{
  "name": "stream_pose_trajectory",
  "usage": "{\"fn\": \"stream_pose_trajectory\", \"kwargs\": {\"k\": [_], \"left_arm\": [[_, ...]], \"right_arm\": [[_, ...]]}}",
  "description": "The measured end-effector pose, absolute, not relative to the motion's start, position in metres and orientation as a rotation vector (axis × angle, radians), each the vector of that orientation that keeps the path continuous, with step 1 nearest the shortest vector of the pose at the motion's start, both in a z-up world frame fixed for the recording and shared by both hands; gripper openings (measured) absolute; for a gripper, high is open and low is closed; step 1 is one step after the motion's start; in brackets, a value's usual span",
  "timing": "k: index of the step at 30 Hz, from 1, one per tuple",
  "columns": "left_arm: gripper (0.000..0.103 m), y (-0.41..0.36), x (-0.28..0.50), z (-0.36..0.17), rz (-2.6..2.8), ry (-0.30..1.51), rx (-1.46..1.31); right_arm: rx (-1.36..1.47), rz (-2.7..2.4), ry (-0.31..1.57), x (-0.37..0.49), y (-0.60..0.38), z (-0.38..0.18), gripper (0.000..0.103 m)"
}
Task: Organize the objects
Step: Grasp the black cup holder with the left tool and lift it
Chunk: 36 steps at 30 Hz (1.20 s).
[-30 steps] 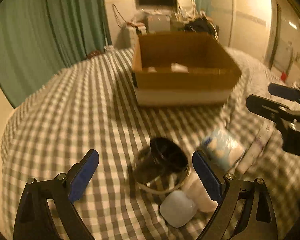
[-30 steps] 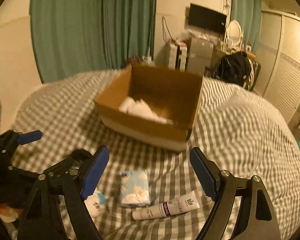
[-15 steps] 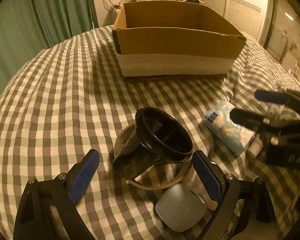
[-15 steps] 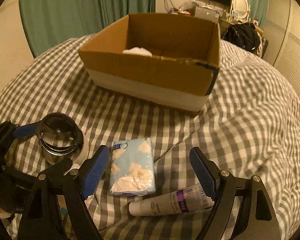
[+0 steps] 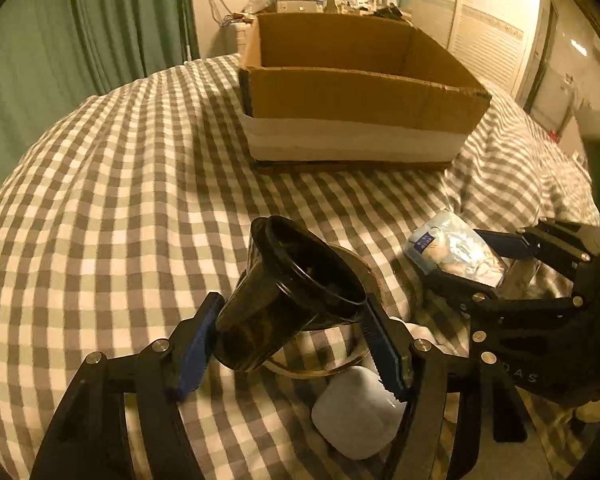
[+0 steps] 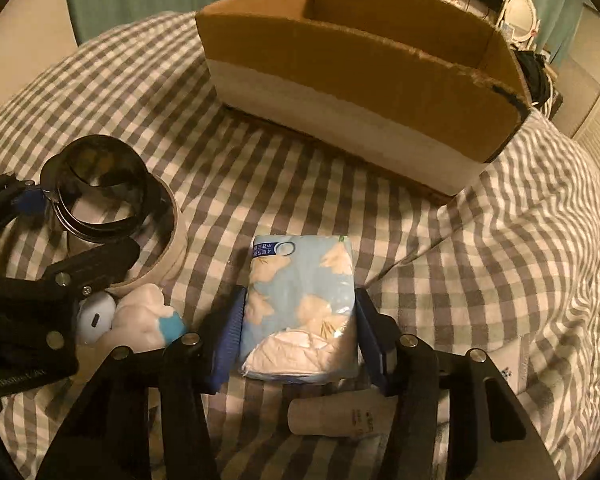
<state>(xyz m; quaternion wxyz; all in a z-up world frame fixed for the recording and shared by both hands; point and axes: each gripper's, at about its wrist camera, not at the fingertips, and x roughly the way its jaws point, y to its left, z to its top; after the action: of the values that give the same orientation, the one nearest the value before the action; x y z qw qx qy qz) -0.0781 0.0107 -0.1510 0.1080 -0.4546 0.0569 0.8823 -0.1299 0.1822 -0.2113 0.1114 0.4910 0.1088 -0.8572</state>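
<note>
Two grips closing at once on the checked bedcover

Black cup [image 5: 288, 300] lay tipped on its side over a ring of tape [image 6: 168, 236], mouth toward the cardboard box [image 5: 356, 96], caught between the blue pads of the left gripper [image 5: 290, 340]; jaws just drawn in from wide to about the cup's width, both pads against its wall. Tissue pack [image 6: 300, 304], pale blue and printed, lay flat on the bedcover [image 5: 100, 200] near the cup, clasped at its two long sides by the right gripper [image 6: 298, 340]; jaws likewise just narrowed, pads pressed to the wrapper. Just below that pack, a white tube [image 6: 340, 416] lying crosswise. Beside the tape ring, a small white case [image 5: 356, 412] and a white-and-blue soft thing [image 6: 144, 320]. Beyond everything, the open box, well apart from both grippers.
</note>
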Motion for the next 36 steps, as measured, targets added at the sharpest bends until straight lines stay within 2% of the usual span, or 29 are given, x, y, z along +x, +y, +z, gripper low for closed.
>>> {"fn": "stream_pose_trajectory", "kwargs": {"k": [9,12,14,16,21,23,26,27,28,29,30,36], "left_arm": [[0.07,-0.001,-0.06,-0.121,2.636,0.1,-1.282],[0.039,-0.004,-0.05,-0.111,2.631,0.073,-1.281],[0.037,-0.006,-0.046,-0.106,2.619,0.039,-1.276],[0.02,-0.004,-0.04,-0.102,2.62,0.051,-1.262],[0.02,-0.008,-0.028,-0.1,2.623,0.057,-1.263],[0.02,-0.009,-0.024,-0.101,2.625,0.064,-1.264],[0.028,-0.01,-0.023,-0.1,2.635,0.068,-1.267],[0.043,-0.01,-0.022,-0.101,2.634,0.07,-1.266],[0.062,-0.009,-0.023,-0.102,2.637,0.072,-1.264],[0.069,-0.007,-0.026,-0.103,2.642,0.076,-1.26],[0.072,-0.004,-0.028,-0.105,2.645,0.081,-1.257],[0.072,0.023,-0.057,-0.127,2.591,0.165,-1.305]], "right_arm": [[1.29,-2.621,0.312,-0.102,0.182,-0.177,0.051],[1.26,-2.644,0.298,-0.092,0.182,-0.166,0.051],[1.237,-2.653,0.272,-0.083,0.185,-0.156,0.051],[1.211,-2.659,0.25,-0.074,0.184,-0.146,0.051],[1.162,-2.689,0.227,-0.051,0.183,-0.128,0.051],[1.149,-2.693,0.209,-0.042,0.186,-0.123,0.051],[1.136,-2.701,0.184,-0.034,0.192,-0.117,0.051],[1.134,-2.704,0.181,-0.034,0.194,-0.116,0.051],[1.134,-2.709,0.173,-0.034,0.195,-0.116,0.051],[1.134,-2.71,0.167,-0.035,0.197,-0.116,0.051],[1.136,-2.71,0.16,-0.036,0.199,-0.117,0.051],[1.162,-2.696,0.155,-0.057,0.202,-0.13,0.051]]}}
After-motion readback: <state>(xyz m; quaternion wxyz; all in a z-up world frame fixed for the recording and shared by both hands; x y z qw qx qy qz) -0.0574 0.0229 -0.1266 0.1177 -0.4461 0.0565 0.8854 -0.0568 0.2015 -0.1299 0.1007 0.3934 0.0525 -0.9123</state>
